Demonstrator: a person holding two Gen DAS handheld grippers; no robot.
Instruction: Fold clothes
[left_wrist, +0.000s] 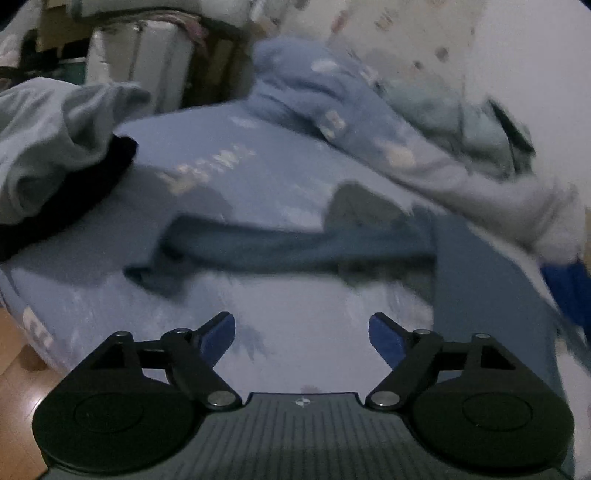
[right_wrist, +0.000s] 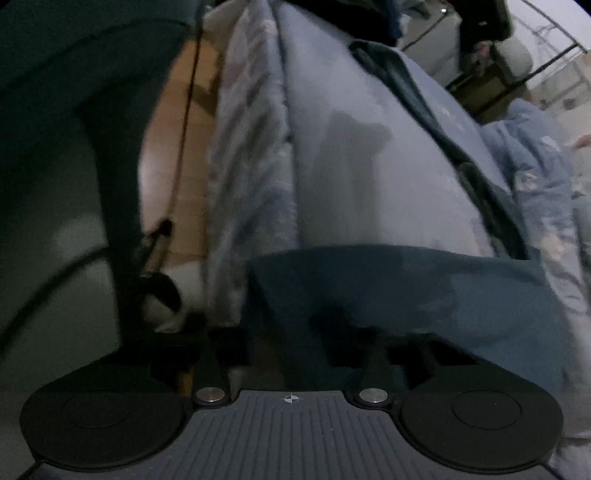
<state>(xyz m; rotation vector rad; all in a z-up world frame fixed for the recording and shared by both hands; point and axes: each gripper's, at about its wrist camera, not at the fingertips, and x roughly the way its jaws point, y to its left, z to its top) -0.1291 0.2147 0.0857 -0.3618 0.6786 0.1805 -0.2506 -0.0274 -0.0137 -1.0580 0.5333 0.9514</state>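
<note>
1. In the left wrist view, a pale grey crumpled garment (left_wrist: 55, 140) lies at the far left edge of the bed, with a black piece of cloth (left_wrist: 74, 192) tucked just beneath it.
2. The light blue bedsheet (left_wrist: 229, 173) spreads across the middle, and a strip of wooden floor (left_wrist: 18, 369) shows at the lower left.
3. A dark teal garment (left_wrist: 280, 251) lies flat across the sheet, stretching toward the right side.
4. The left gripper (left_wrist: 302, 334) hovers above the sheet with its blue-padded fingers (left_wrist: 218, 338) spread wide and nothing between them.
5. A blue patterned quilt (left_wrist: 332, 110) is bunched up at the upper right, beside a pale wall.
6. In the right wrist view, wooden floor shows at the left, then the hanging edge of the bedding.
7. The same dark teal garment (right_wrist: 406, 288) lies directly over the front of the right gripper (right_wrist: 295, 354), whose fingers are buried in the fabric; its jaws are drawn together, apparently pinching the cloth.
</note>
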